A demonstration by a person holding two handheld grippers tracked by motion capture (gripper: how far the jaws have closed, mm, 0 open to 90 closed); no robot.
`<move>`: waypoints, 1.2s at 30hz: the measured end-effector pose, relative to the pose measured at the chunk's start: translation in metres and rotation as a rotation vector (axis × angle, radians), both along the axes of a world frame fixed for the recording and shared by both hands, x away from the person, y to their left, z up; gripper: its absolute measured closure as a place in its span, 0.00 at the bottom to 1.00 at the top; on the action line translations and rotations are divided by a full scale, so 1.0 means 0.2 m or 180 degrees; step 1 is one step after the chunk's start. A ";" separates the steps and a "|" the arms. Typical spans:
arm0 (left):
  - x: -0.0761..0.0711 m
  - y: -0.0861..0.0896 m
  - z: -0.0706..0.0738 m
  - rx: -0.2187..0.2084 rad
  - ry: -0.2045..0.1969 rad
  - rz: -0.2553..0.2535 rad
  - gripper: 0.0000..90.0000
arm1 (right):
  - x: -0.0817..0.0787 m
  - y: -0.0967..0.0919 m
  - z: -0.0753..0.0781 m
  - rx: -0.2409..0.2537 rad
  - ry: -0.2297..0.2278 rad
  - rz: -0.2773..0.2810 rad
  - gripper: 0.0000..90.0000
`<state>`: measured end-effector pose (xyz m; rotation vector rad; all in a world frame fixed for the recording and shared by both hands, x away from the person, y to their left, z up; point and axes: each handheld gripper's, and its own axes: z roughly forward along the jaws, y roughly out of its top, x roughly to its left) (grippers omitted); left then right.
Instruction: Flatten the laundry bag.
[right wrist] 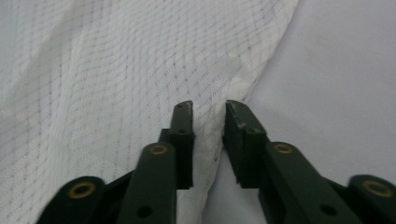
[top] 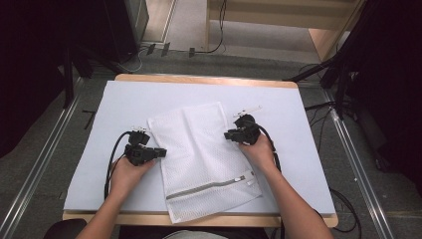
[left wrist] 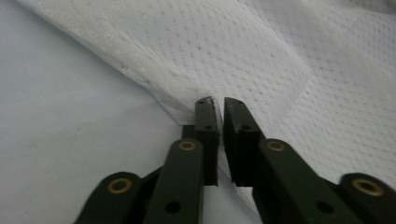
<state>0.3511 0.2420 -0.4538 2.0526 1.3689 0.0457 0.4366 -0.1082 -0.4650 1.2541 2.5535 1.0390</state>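
We have the white mesh laundry bag [top: 203, 157] lying flat on the pale table [top: 99, 164], its long axis running from about 11 o'clock at the far end to 5 o'clock at the near end, where the grey zipper [top: 209, 187] crosses it close to the table's front edge. Our two hands sit on opposite long sides of it, roughly level with its middle.

The left gripper [top: 160, 152] comes in from 9 o'clock, pointing toward 3 o'clock at the bag's left hem. In the left gripper view its jaws are drawn almost together with only a thin slit between them, and the folded hem [left wrist: 187, 109] runs into that slit, so we judge the edge pinched.

The right gripper [top: 230, 134] comes in from 3 o'clock, pointing toward 9 o'clock at the right hem. In the right gripper view its jaws stand a little apart, astride the hem [right wrist: 224, 114], with a visible gap; we cannot tell if the pads press on the cloth yet.

Each edge lies straight ahead of its own fingers, so neither hand needs to cross over; whatever comes next, we think the right side must be gripped firmly first
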 end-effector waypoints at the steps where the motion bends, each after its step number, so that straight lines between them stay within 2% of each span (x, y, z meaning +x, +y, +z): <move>1: 0.01 -0.01 0.00 0.0015 0.0002 -0.0027 0.98 | 0.00 0.00 0.00 -0.0013 0.0009 0.0004 0.93; 3: 0.02 -0.01 0.00 0.0018 -0.0011 -0.0045 1.00 | 0.00 0.00 0.00 0.0008 0.0036 0.0004 0.98; 5: 0.05 0.00 0.00 -0.0015 0.0007 -0.0044 1.00 | 0.01 -0.01 0.00 0.0029 0.0084 0.0000 0.99; 7: 0.07 0.02 0.01 -0.0027 -0.0001 0.0009 1.00 | 0.02 -0.02 0.00 0.0006 0.0060 -0.0005 0.99; 12: 0.18 0.09 0.04 -0.0059 -0.0035 0.0085 1.00 | 0.03 -0.04 0.02 0.0084 -0.0008 -0.0112 0.99; 15: 0.24 0.12 0.05 -0.0134 -0.0043 0.0135 1.00 | 0.05 -0.03 0.02 0.0130 -0.0019 -0.0180 0.99; 23: 0.41 0.17 0.06 -0.0137 0.0000 0.0178 1.00 | 0.12 0.00 0.01 0.0149 -0.0019 -0.0283 0.99; 26: 0.47 0.18 0.05 -0.0182 -0.0032 0.0190 1.00 | 0.13 0.01 -0.01 0.0144 -0.0018 -0.0323 0.99; 29: 0.50 0.19 0.04 -0.0161 -0.0086 0.0194 1.00 | 0.15 0.02 -0.01 0.0128 -0.0056 -0.0335 0.99; 33: 0.53 0.19 0.02 -0.0158 -0.0087 0.0212 1.00 | 0.17 0.04 -0.02 0.0112 -0.0152 -0.0366 0.99; 36: 0.52 0.19 0.03 -0.0192 -0.0067 0.0196 0.96 | 0.17 0.04 -0.03 0.0167 -0.0127 -0.0387 0.94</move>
